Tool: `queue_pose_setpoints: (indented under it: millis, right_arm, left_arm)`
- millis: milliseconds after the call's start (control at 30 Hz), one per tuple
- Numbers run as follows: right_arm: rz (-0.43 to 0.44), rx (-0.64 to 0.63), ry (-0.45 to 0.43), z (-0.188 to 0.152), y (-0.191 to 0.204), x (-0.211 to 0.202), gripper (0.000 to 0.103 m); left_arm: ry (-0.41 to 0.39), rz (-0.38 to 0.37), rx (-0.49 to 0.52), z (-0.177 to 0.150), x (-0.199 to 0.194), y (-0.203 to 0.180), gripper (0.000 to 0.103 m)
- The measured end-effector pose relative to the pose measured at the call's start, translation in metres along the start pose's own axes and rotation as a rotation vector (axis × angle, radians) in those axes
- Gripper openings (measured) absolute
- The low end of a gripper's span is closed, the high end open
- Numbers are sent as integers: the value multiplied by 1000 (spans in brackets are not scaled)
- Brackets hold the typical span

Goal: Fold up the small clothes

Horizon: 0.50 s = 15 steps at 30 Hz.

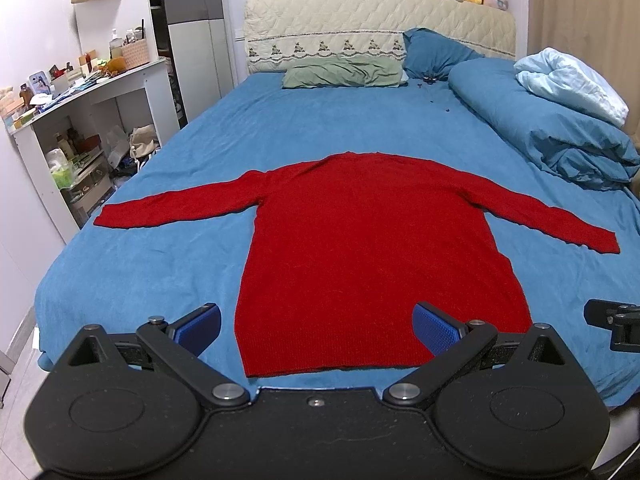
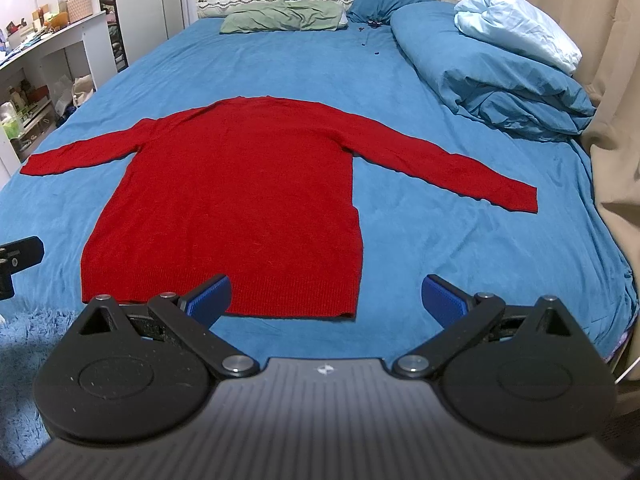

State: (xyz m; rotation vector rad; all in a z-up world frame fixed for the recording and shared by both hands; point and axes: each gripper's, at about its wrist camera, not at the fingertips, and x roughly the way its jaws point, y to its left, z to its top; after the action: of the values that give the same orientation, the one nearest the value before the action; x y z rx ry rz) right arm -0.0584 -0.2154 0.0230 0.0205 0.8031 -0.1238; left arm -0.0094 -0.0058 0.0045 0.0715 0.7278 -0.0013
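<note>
A red long-sleeved sweater (image 1: pixel 372 248) lies flat on the blue bed, hem toward me, both sleeves spread out sideways; it also shows in the right wrist view (image 2: pixel 240 200). My left gripper (image 1: pixel 318 326) is open and empty, hovering near the hem's left part. My right gripper (image 2: pixel 326 298) is open and empty, near the hem's right corner. The right gripper's body shows at the right edge of the left wrist view (image 1: pixel 616 324); the left gripper's body shows at the left edge of the right wrist view (image 2: pixel 16 260).
The blue bed sheet (image 1: pixel 160 256) covers the bed. A green pillow (image 1: pixel 344 72), a blue pillow (image 1: pixel 436 52) and a rolled blue duvet (image 1: pixel 540 128) lie at the head and right. A cluttered white desk (image 1: pixel 80 92) stands left. A beige curtain (image 2: pixel 616 120) hangs right.
</note>
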Motion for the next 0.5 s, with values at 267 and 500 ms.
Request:
queue_pose_setpoints:
  millis: [267,500]
  right_arm:
    - [1,0,0,0,0,0,103]
    - [0,-1,-1,0,0,0,103]
  left_arm:
    - [0,4,1,0,-1,-1,103]
    - [2,6,0,0,-1,-2,103]
